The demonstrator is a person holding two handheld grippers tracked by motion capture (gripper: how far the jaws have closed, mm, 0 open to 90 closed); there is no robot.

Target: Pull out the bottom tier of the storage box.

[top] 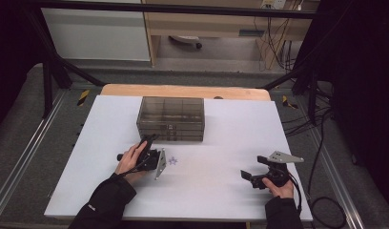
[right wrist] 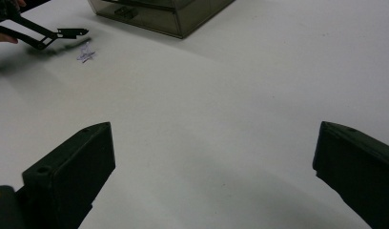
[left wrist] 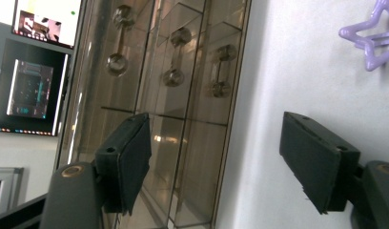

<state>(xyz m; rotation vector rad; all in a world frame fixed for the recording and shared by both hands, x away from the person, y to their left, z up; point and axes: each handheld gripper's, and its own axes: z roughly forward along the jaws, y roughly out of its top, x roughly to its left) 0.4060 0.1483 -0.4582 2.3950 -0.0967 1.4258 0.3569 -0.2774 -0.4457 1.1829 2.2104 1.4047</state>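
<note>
Star (top: 172, 161), a tiny purple thing that's hard to make out, lies on the white table (top: 216, 191) just right of the left gripper (top: 148, 140), whose jaws gape empty by the box (top: 171, 118). Right gripper (top: 245, 175) sits well apart, also wide open and empty. Cables and desks sit beyond in the dim room.

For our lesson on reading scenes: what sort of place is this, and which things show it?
Probably a lab or workshop set up for recording. A white table stands inside a black frame, loose cables hang by a bench behind, and a monitor glows beside the drawer box.
</note>
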